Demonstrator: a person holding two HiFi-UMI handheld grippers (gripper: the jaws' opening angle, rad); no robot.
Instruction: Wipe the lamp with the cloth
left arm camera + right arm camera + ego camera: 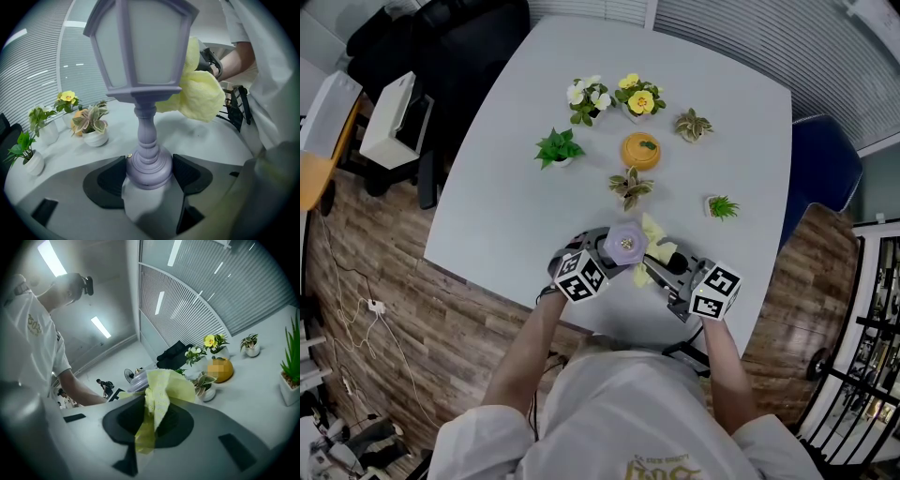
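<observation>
Lilac lamp [140, 56], base clamped in left tongs [150, 172], yellow cloth [164, 385] pinched in right tongs [149, 420], lamp top cropped

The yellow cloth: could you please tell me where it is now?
The cloth is pinched in the right gripper, pressed against the right side of the lamp that the left gripper holds, near the table front edge in the head view.
</observation>
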